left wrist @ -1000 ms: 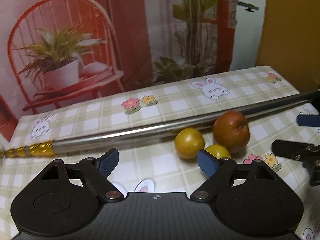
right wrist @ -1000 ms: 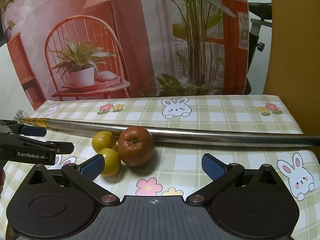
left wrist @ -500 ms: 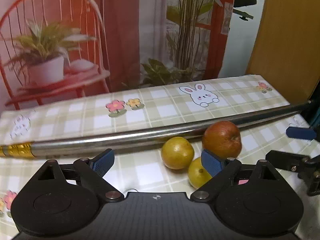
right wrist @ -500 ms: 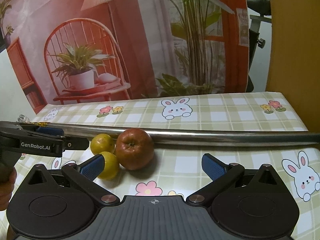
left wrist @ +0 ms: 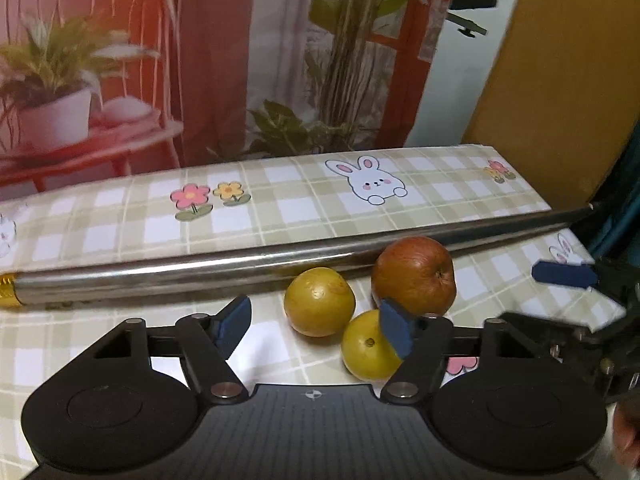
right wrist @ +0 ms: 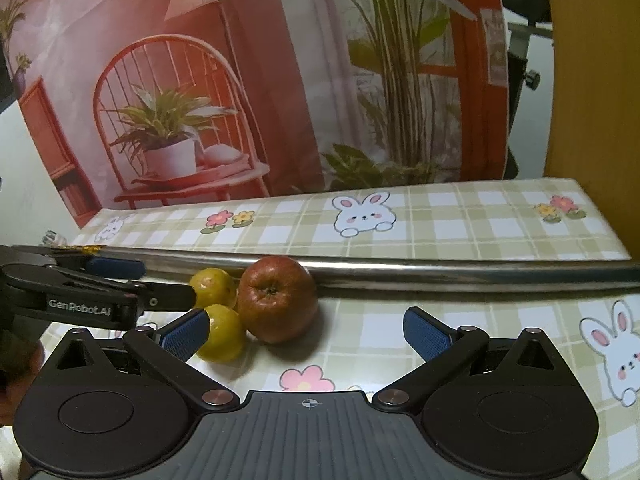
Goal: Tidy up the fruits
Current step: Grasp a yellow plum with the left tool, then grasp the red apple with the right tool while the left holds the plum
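Note:
A red apple [left wrist: 414, 276] and two yellow fruits lie bunched against a long metal rod [left wrist: 200, 272] on the checked tablecloth. One yellow fruit [left wrist: 319, 301] lies just beyond the gap of my left gripper [left wrist: 316, 326], whose jaws are closing; neither pad touches it. The other yellow fruit [left wrist: 366, 348] is partly hidden behind the right-hand finger [left wrist: 394, 330]. My right gripper [right wrist: 306, 332] stands open, apart from the apple [right wrist: 276, 298] ahead. Its left finger [right wrist: 186, 330] covers part of the nearer yellow fruit [right wrist: 226, 334]. In the right wrist view the left gripper [right wrist: 160, 284] reaches the farther yellow fruit [right wrist: 214, 286].
The rod [right wrist: 440, 272] spans the table, its gold end [left wrist: 8, 292] at the left. The tablecloth [right wrist: 460, 220] with bunny and flower prints ends at a printed backdrop [right wrist: 240, 80]. An orange board [left wrist: 560, 80] stands at the right. The right gripper [left wrist: 536, 300] shows at the left wrist view's right edge.
The left gripper has come nearer to the fruits and dipped lower, and its jaws have narrowed. In the right wrist view it has advanced rightward up to the yellow fruits. The right gripper has stayed put.

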Demonstrator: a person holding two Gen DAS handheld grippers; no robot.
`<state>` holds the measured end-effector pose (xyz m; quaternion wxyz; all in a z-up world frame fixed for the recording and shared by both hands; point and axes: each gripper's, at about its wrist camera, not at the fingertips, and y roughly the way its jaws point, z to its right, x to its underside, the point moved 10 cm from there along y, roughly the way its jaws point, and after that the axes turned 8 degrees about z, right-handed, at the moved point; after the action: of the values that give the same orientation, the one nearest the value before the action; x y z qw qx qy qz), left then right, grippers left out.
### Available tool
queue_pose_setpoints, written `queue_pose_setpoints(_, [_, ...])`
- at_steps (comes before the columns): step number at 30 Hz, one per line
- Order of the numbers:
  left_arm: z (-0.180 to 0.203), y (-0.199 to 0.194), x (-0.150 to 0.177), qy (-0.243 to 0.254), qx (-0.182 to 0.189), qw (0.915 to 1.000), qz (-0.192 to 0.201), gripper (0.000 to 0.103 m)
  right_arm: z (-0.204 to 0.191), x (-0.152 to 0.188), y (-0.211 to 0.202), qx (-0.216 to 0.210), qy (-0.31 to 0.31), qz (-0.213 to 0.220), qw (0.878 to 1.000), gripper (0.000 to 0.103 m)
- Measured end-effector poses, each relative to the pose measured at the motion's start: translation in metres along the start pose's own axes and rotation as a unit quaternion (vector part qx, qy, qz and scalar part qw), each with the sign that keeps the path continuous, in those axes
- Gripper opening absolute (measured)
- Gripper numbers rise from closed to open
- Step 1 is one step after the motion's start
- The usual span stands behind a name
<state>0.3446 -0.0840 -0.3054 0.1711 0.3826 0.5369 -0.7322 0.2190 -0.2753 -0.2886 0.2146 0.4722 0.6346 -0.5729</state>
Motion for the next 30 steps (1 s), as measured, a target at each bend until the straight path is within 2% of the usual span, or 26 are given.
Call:
queue_pose_setpoints(4, [-0.009, 0.009, -0.002, -0.063, 0.010, 0.9980, -0.005, 0.071, 0.000, 0.003, 0.002, -0.001, 0.001, -0.004, 1.000, 0.102])
queue_pose_setpoints(8, [-0.010, 0.021, -0.002, -0.080, 0.010, 0.9965, -0.020, 0.070, 0.002, 0.003, 0.002, 0.002, -0.001, -0.003, 1.000, 0.099])
queue_pose_setpoints(14, [-0.012, 0.038, 0.002, -0.125, 0.031, 0.9909, -0.038, 0.069, 0.003, 0.005, 0.002, 0.003, 0.001, -0.004, 1.000, 0.097])
queue_pose_setpoints(15, [-0.011, 0.039, 0.002, -0.130, 0.032, 0.9903, -0.039, 0.067, 0.004, 0.005, 0.002, 0.003, 0.002, -0.004, 1.000, 0.097])
queue_pose_setpoints(17, [-0.012, 0.043, 0.004, -0.139, 0.035, 0.9887, -0.043, 0.054, 0.006, 0.006, 0.002, 0.004, 0.006, -0.005, 1.000, 0.097])
queue_pose_setpoints(18, [-0.013, 0.045, 0.005, -0.141, 0.031, 0.9885, -0.045, 0.051, 0.007, 0.007, 0.001, 0.004, 0.007, -0.006, 1.000, 0.097])
queue_pose_setpoints(22, [-0.017, 0.042, 0.009, -0.150, 0.026, 0.9875, -0.041, 0.050, 0.010, 0.007, -0.001, 0.006, 0.005, -0.007, 1.000, 0.097])
queue_pose_setpoints(30, [-0.024, 0.013, 0.013, -0.099, 0.004, 0.9949, -0.020, 0.050, 0.014, 0.007, 0.002, 0.001, 0.019, -0.006, 1.000, 0.094])
